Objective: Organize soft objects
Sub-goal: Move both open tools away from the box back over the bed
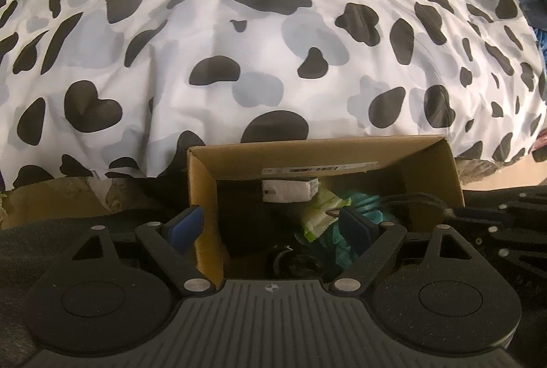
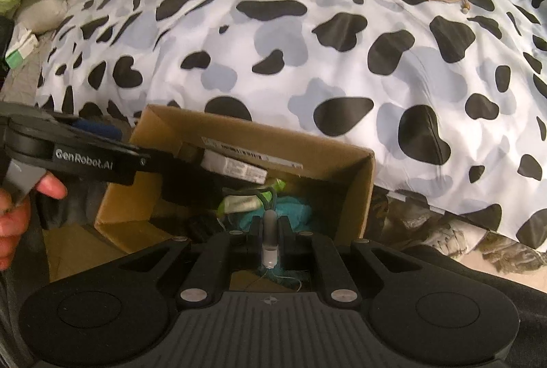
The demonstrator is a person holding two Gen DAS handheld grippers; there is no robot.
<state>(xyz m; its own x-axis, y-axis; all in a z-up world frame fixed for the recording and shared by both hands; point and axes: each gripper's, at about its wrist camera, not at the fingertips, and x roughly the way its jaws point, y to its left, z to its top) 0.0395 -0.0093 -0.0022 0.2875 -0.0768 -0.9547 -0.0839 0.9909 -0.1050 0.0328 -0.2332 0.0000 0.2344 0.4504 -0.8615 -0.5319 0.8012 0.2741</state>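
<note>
Matt cardboard box (image 2: 355, 183), fuzzy teal cloth (image 2: 290, 212), smooth cotton-look duvet (image 1: 259, 36).

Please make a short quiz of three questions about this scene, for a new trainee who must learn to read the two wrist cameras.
1. True or false: the left gripper has its fingers spread apart, with nothing between them.
2. Multiple choice: what does the right gripper hold? A) a small pale cylinder-shaped object; B) the white packet; C) nothing.
3. Short answer: on what does the cardboard box stand against, at its far side?

Key
1. True.
2. A. The fingers are closed on it, over the teal fluffy item in the box.
3. The cow-print bedding, which rises behind the box.
</note>
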